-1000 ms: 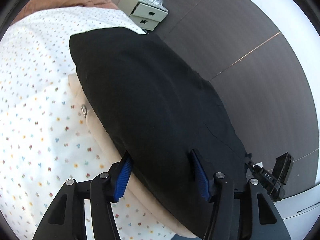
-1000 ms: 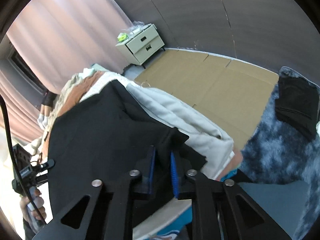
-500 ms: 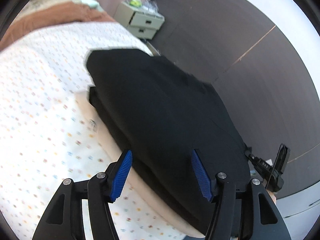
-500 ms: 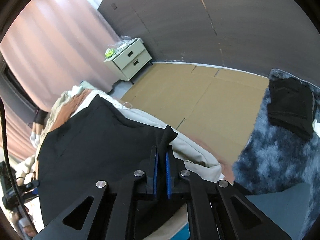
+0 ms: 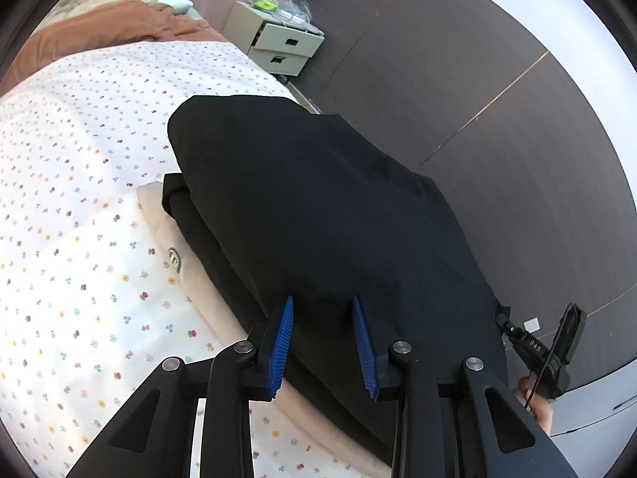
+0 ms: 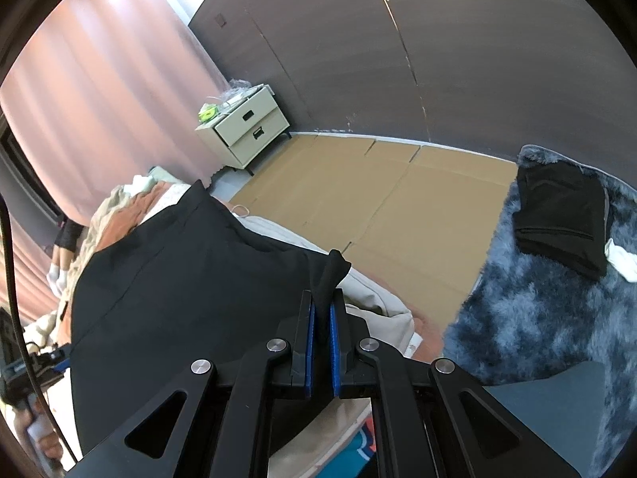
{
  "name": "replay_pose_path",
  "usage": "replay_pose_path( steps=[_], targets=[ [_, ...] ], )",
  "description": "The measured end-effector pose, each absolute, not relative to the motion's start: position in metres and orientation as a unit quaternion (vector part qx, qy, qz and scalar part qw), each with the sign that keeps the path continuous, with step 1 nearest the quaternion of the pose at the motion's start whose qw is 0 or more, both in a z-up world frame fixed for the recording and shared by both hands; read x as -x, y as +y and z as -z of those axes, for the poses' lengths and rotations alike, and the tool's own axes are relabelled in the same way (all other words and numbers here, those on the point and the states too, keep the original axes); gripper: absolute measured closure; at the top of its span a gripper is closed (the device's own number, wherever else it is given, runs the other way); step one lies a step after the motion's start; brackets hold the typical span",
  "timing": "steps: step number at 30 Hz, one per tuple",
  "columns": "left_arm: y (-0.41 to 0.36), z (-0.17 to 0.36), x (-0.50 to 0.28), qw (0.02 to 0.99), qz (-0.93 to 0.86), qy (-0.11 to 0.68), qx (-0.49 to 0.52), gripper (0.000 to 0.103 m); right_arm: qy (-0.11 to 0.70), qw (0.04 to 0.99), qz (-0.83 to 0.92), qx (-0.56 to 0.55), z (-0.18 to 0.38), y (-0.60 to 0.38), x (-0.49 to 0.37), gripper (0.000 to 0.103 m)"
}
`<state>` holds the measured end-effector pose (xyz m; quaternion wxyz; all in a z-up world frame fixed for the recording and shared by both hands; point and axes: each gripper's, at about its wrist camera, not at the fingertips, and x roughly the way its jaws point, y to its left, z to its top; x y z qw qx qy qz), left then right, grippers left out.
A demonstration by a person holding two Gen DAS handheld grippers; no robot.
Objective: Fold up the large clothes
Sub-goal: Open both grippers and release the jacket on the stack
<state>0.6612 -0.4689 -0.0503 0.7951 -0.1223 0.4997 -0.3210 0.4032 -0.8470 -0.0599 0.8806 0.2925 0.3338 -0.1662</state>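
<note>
Pinching a bunched corner of the black garment (image 6: 191,290), the right gripper (image 6: 322,314) has its blue pads pressed nearly together with a dark twist of cloth standing up between them; a second ago those pads stood a little apart around the same corner, so the grip has now been taken. The left gripper (image 5: 323,340) has just been closing: its jaws were spread wide around the garment's near edge and now stand much narrower, with the black fabric lying between and beyond them, though the pads do not visibly press on it yet. I judge this as both hands securing one edge before carrying it over for the next fold, the left side lagging the right.

The garment lies on the bed (image 5: 71,207), draped over a cream garment (image 5: 187,255) whose edge and small logo show beside it. It looks already doubled once: a smooth, matte upper layer with a rounded far corner sits over a lower black layer peeking out at the side. Beyond the bed stand a white nightstand (image 6: 249,131), cardboard flooring (image 6: 378,191), and a blue shaggy rug (image 6: 537,298) carrying another folded black piece (image 6: 561,215)
</note>
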Motion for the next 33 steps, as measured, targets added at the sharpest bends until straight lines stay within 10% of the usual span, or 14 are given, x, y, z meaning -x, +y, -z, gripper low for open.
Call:
replay_pose_path(
  steps=[8, 18, 33],
  targets=[
    [-0.466, 0.032, -0.657, 0.794, 0.315, 0.506, 0.117, 0.067, 0.342, 0.868, 0.197, -0.302, 0.063, -0.848, -0.389, 0.083],
    [-0.449, -0.001, -0.615, 0.807, 0.321, 0.483, 0.111, 0.016, 0.333, 0.873, 0.194, -0.300, 0.033, -0.832, -0.346, 0.034],
    [-0.381, -0.077, -0.520, 0.844, 0.323, 0.421, 0.080, 0.003, 0.303, 0.889, 0.183, -0.292, -0.028, -0.768, -0.275, 0.024]
  ],
)
